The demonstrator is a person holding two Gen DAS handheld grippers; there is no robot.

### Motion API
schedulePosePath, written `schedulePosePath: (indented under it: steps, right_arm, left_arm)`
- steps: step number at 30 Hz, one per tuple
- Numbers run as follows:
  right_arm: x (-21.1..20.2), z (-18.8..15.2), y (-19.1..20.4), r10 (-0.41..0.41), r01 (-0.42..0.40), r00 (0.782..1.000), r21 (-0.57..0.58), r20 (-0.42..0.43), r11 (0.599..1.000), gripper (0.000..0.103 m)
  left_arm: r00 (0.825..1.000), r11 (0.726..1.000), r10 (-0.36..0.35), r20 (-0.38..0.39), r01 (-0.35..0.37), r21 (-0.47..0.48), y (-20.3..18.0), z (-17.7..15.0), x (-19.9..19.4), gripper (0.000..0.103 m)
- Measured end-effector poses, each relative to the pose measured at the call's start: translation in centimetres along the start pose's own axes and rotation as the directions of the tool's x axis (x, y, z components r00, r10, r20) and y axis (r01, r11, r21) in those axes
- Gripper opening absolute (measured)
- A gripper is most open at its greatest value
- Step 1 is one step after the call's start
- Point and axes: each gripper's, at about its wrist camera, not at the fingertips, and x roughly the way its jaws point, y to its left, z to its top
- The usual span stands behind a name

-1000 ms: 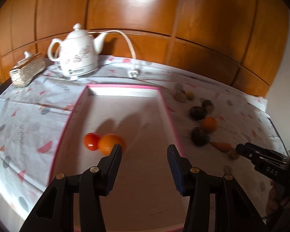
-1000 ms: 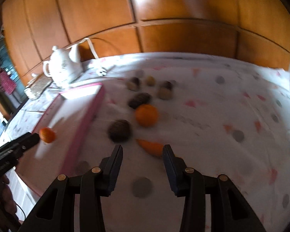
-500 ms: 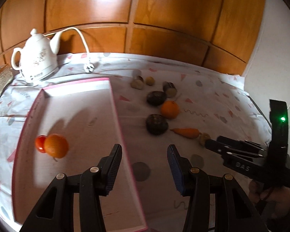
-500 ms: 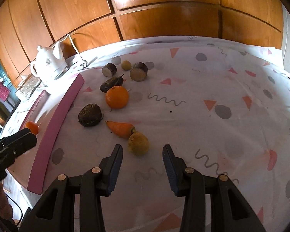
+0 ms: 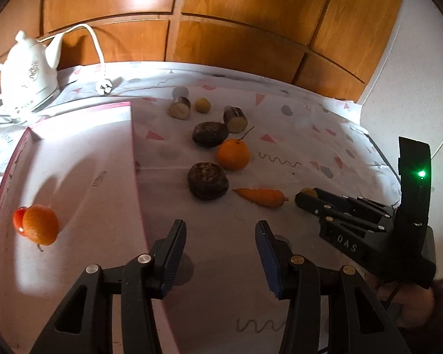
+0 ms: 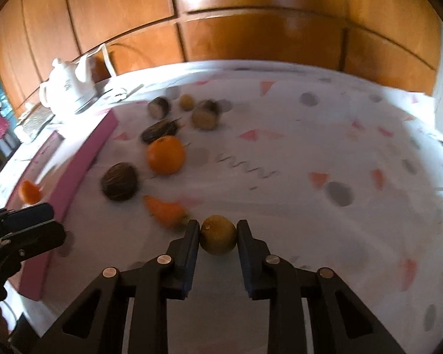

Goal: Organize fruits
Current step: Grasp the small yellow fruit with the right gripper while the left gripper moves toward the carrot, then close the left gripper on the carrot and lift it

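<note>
Since the earlier frame, the right tool [image 6: 218,231] has been closed onto the yellow-brown fruit [image 6: 218,238], which is clamped between its pads on the surface [image 6: 295,153], just beside the carrot [image 6: 165,210]. The left tool [image 5: 221,236] is held apart, empty, narrowing slightly, near the pink tray [image 5: 136,159] where an orange [image 5: 40,227] and a tomato [image 5: 17,217] are kept.

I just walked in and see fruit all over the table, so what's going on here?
A person is sorting fruit with a hand-held gripper in each hand. The right hand-held gripper has shut on a small yellowish fruit beside the carrot. The left hand-held gripper is empty, jaws apart, above the cloth near the pink tray. An orange and a small red fruit lie in the tray; another orange and several dark fruits remain outside on the tablecloth.
</note>
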Motion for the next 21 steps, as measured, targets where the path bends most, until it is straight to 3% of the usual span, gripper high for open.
schedulePosePath:
  steps: [3,7,13,21]
  right_arm:
    - [0.3,-0.3,-1.4,-0.076,0.076,0.997,0.006,-0.001,0.997,0.026]
    - [0.0,-0.8,-2.1,-0.14,0.141,0.989,-0.013,0.042,0.99,0.026]
    - [0.1,-1.2,-3.3,-0.103,0.102,0.993,0.027,0.048,0.994,0.025]
    - [-0.1,-1.6,-3.8,-0.062,0.057,0.996,0.068,0.067,0.996,0.025]
  left_arm:
    - [1.0,1.0,-0.022,-0.022,0.022,0.018,-1.0,0.4,1.0,0.04]
    - [0.998,0.999,-0.044,-0.05,0.045,0.016,-2.2,1.0,2.5,0.039]
    - [0.994,0.997,-0.072,-0.085,0.07,-0.017,-3.8,2.1,4.7,0.039]
    - [0.99,0.987,-0.056,-0.13,0.035,-0.159,-3.5,3.2,7.8,0.04]
